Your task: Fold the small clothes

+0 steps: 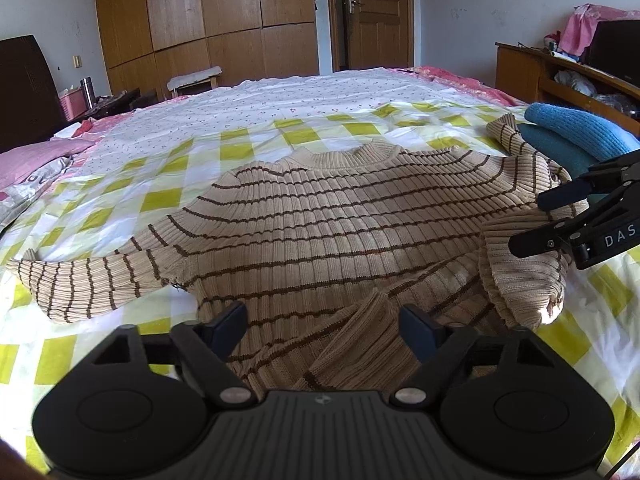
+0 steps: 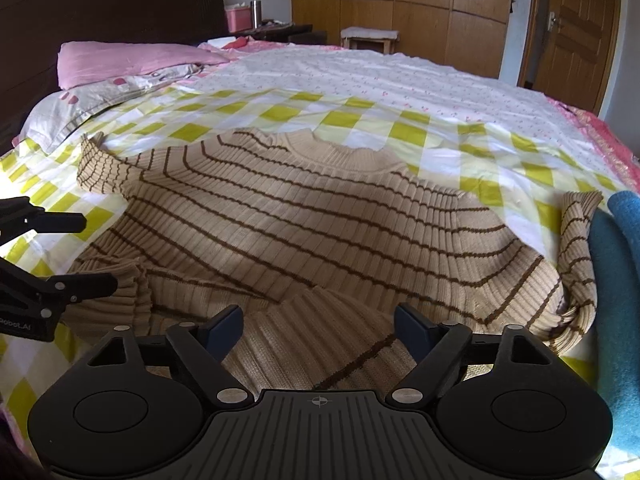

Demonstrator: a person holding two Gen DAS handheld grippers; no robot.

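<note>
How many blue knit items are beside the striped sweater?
2: a lighter blue knit lying on a darker teal one, at the striped sweater's right sleeve. More may be hidden.

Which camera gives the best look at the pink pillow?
The right wrist view: the pink pillow lies whole against the dark headboard. The left wrist view catches only a slice of it at the left edge of the picture.
</note>
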